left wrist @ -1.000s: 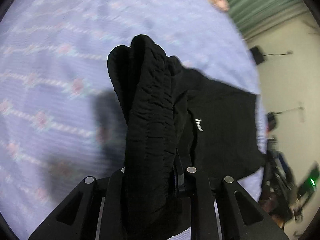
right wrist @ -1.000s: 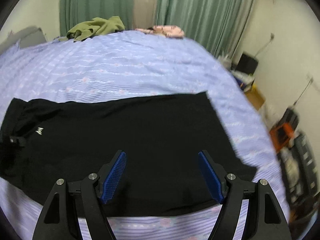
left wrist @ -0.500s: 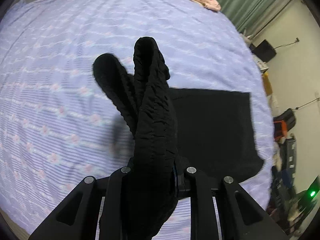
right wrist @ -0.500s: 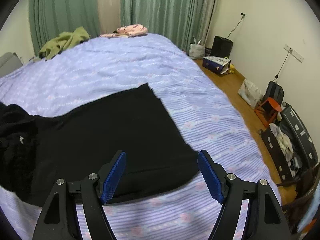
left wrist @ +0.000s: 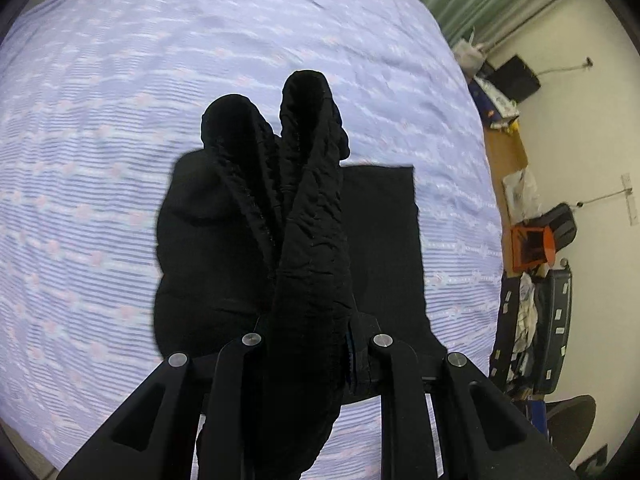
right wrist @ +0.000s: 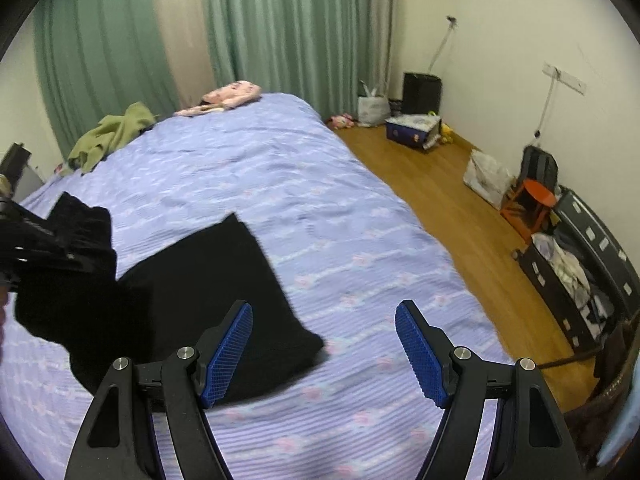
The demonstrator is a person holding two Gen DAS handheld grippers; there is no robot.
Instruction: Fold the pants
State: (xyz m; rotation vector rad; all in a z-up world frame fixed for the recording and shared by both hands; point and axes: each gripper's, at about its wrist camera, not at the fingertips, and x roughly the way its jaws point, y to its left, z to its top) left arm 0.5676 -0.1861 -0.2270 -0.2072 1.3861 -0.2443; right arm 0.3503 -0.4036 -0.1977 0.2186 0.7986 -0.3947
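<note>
- While the left claw (left wrist: pixel 310 344) is clamped on a thick bunch of the black pants (left wrist: pixel 308 240), the gathered, crinkled waistband end rises past its fingers in two humps.
- From that grip the cloth hangs down in a heap at the left, and the leg portion lies flat on the bed (left wrist: pixel 120 120) to the right, ending in a straight hem.
- Seen from the right wrist, the pants (right wrist: pixel 208 280) form a flat black panel on the lavender bedspread (right wrist: pixel 320 208), with the raised bunch at the far left held by the left claw (right wrist: pixel 52 240), whose black frame is only partly in view.
- The right claw (right wrist: pixel 324 354) stands wide apart with nothing between its blue pads (right wrist: pixel 228 356); it hovers over the bedspread just beside the near corner of the flat panel, not touching the cloth.
- An olive-green garment (right wrist: pixel 112 136) and a pink garment (right wrist: pixel 228 96) lie at the far end of the bed, well apart from the pants.
- Green curtains (right wrist: pixel 280 28) hang behind the bed.
- A wooden floor (right wrist: pixel 460 208) runs along the bed's right side, with an orange stool (right wrist: pixel 532 204), bags and dark cases against the wall.
</note>
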